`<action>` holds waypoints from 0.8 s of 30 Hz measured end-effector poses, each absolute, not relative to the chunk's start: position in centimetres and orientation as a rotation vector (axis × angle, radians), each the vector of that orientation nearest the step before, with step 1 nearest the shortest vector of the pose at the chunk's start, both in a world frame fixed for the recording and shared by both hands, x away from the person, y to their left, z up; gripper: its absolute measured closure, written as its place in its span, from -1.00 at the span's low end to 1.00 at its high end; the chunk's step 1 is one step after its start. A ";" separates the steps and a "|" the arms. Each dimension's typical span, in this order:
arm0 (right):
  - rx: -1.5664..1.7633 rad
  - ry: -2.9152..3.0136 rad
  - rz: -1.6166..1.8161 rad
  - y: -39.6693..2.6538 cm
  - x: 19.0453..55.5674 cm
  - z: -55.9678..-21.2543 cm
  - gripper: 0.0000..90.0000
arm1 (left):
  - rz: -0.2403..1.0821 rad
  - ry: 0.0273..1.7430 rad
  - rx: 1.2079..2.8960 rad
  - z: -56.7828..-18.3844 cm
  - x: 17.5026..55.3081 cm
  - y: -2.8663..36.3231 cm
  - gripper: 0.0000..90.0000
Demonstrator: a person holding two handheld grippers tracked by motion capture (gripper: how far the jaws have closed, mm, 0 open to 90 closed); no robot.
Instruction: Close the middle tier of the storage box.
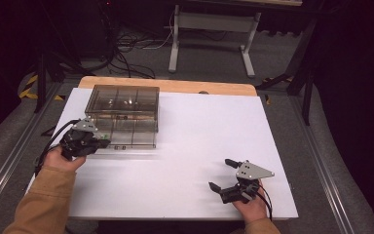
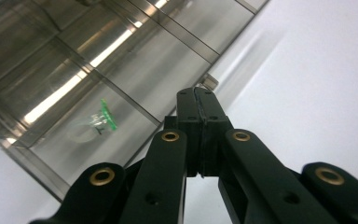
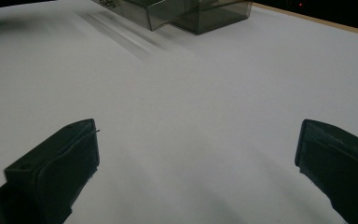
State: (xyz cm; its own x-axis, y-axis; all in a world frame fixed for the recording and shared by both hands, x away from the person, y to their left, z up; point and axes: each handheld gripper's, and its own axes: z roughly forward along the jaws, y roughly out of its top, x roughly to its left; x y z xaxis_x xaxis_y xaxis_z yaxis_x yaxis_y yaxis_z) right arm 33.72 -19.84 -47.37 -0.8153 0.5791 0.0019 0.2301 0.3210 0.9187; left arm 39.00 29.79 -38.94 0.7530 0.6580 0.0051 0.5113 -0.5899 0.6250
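The left gripper has its jaws pressed together, empty, tips just beside the clear compartment box. The right gripper holds its jaws wide apart over the white surface, the box well beyond them.

the smoky compartment box blocks the upper left; the white table lies open across centre and right.

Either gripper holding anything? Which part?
Nothing held. Left gripper is shut empty beside the clear compartment box; right gripper is open over the table.
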 end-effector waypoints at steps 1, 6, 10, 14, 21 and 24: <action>0.724 2.265 1.492 -19.8 33.7 -47.4 -1.00 | 0.307 0.866 2.342 -39.0 39.0 29.7 1.00; 0.718 2.267 1.489 -19.9 33.7 -47.4 -1.00 | 0.272 0.841 2.383 -39.4 39.1 29.2 1.00; 0.715 2.266 1.490 -19.8 33.7 -47.4 -1.00 | 0.242 0.840 2.409 -39.7 39.2 29.0 1.00; 0.718 2.266 1.495 -19.8 33.7 -47.4 -1.00 | 0.222 0.832 2.438 -40.0 39.3 28.7 1.00; 0.711 2.267 1.490 -19.8 33.7 -47.4 -1.00 | 0.196 0.838 2.489 -40.6 39.6 28.4 1.00; 0.712 2.267 1.490 -19.8 33.7 -47.4 -1.00 | 0.191 0.841 2.509 -40.8 39.7 28.2 1.00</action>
